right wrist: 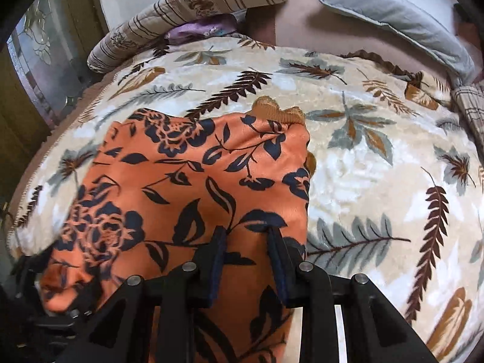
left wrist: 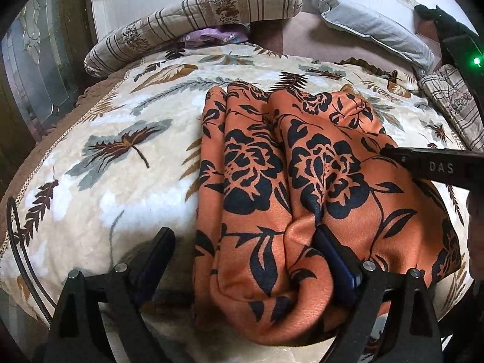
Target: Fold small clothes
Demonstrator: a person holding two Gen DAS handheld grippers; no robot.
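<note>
Orange floral garment on a bed. Left gripper jaws spread wide; right gripper pinching fabric. Lift evenly, align edges.

Left tool: black angular frame, silver pivot pins, navy pads; right tool alike, lettered "DAS".

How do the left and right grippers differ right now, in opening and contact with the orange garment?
The left gripper stands wide open; the right gripper is narrowed, with a small gap.
On the left gripper only one finger touches the orange floral garment, the other over the leaf-print blanket; both right fingers sit over cloth, though a pinch is unclear.
Both have black frames and dark blue pads.
</note>
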